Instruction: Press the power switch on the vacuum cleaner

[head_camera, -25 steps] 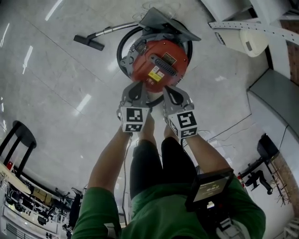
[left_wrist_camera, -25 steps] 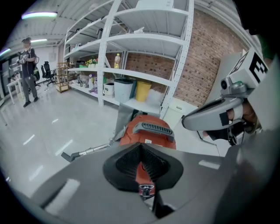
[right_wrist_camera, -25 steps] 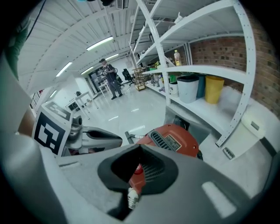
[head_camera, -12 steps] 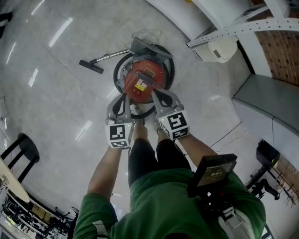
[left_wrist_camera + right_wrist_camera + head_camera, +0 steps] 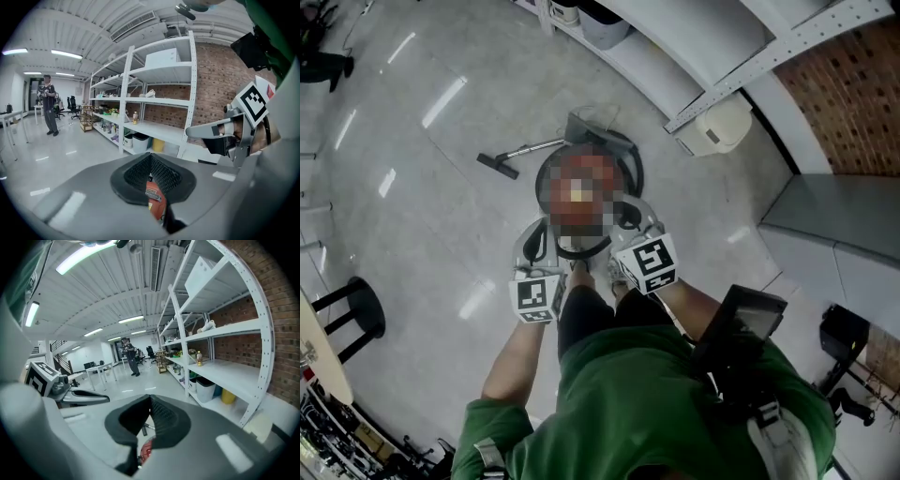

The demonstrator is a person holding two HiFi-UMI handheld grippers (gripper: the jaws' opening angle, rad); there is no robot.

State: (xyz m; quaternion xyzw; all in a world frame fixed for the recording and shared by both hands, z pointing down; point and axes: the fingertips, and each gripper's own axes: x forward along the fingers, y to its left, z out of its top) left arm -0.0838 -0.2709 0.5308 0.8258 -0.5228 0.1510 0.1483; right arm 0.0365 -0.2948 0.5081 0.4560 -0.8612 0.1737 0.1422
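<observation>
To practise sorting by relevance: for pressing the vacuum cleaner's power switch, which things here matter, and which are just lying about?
Job in hand:
vacuum cleaner
left gripper, jaws together
right gripper, jaws together

Lying about:
stool
shelving
grey bin

White shelving unit [image 5: 157, 93] is set against brick wall [image 5: 215, 79]; white bin [image 5: 139, 141] & yellow bin [image 5: 158, 145] are stowed under a shelf; person [image 5: 48, 105] is seen standing far off; black stool [image 5: 367, 309] is seen at left of head view.

The head view looks steeply down from above the person [image 5: 628, 403] onto the floor [image 5: 412, 187]. Both gripper views sit low and face level along their jaws, sharing the white shelving [image 5: 159, 98] and a near sliver of the vacuum cleaner [image 5: 154, 200].
</observation>
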